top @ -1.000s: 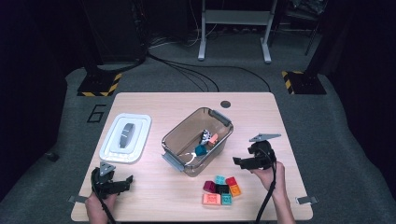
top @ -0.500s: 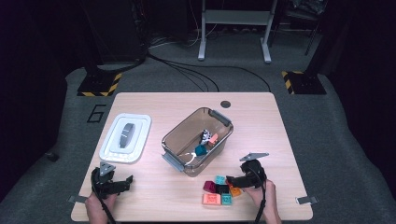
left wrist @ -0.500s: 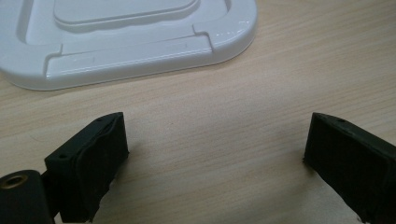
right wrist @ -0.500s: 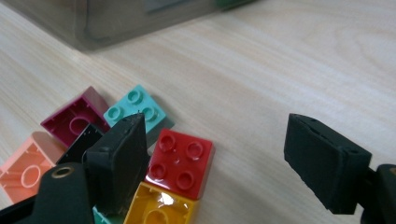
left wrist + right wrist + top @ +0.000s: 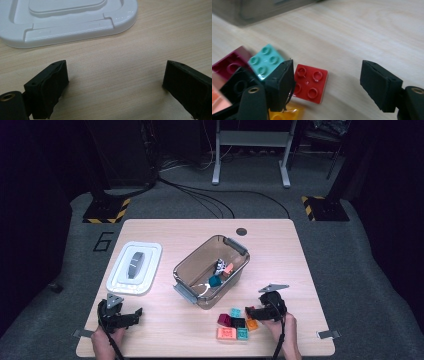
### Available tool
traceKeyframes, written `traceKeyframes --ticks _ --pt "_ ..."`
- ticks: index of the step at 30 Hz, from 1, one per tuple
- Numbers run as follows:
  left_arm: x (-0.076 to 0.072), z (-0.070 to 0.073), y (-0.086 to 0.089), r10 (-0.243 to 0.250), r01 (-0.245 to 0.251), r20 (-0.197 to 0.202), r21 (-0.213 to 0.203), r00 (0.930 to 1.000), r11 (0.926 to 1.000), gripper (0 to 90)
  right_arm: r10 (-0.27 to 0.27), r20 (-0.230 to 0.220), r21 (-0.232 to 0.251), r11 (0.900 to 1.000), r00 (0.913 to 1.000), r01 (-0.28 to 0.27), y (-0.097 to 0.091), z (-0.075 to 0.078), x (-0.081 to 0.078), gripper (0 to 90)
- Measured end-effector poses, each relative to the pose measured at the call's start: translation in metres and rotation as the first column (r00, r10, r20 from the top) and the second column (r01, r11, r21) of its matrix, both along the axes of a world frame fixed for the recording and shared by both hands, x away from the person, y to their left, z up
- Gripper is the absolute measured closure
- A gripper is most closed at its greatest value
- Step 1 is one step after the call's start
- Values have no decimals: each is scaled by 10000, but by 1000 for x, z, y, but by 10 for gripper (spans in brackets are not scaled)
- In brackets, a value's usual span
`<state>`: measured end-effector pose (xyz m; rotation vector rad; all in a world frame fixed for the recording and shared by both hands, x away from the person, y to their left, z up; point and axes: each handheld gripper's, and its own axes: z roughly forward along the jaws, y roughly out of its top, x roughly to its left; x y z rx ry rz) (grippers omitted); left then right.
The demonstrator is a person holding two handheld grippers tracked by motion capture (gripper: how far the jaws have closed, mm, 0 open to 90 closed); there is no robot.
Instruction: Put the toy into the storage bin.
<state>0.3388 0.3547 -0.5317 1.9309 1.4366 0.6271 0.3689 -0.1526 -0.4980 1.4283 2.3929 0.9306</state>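
Pale wood-grain tabletop [image 5: 165, 320] carries everything here, and nearest the person's edge the two grippers sit low over it. Between the fingers of the right gripper [image 5: 329, 82] lies a red brick [image 5: 310, 83], a small square plastic block with four studs on top. One side of it is just against the left-hand finger [image 5: 280, 86], while a clear strip of bare wood separates it from the right-hand finger [image 5: 378, 85]. The jaws stand at a middling gap and have just been closing around the brick, but the pads do not yet press on both sides, so nothing is held.

By the look of it the brick should be light, rigid and smooth-walled, so it will not crush, yet it could skate or pivot on the wood if only one pad pushes it. The likely best hold is across two opposite flat side walls, low and square, not on the studs or a corner.

Just beyond the left-hand finger sit a turquoise brick [image 5: 265, 61] and a magenta brick [image 5: 230, 63], with a yellow brick [image 5: 283, 115] under the finger's near end, all crowded enough to be nudged. Farther off stands the clear bin [image 5: 212, 270].

The left gripper [image 5: 115, 82] rests with fingers wide and nothing between them, and the white lid [image 5: 67, 22] lies on the wood past its fingertips.
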Motion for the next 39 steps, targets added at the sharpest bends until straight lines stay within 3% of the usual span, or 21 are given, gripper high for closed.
traceKeyframes --ticks 7,11,19,21,26,31,39 --pt "0 0 0 -2 2 -1 -2 10000 10000 60 -215 306 248 9995 9993 208 1 3 -4 310" --pt "0 0 0 -5 5 0 1 10000 10000 60 -220 244 80 9997 9995 219 4 2 -9 442" --pt "0 0 0 -3 3 -4 -3 10000 10000 60 -216 165 197 9996 9996 213 3 1 -16 407" --pt "0 0 0 -2 2 -1 -3 10000 10000 60 -264 301 223 9994 9992 258 2 -1 -16 472" --pt "0 0 0 -4 4 -5 -3 10000 10000 60 -320 176 -144 9994 9993 323 4 -5 -17 552" --pt "0 0 0 0 0 -4 -10 10000 10000 60 -257 843 -615 9976 9961 309 3 -7 -19 583" --pt "0 0 0 -6 6 -1 -6 10000 10000 60 -380 904 4 9993 9952 381 -8 -7 -12 585"
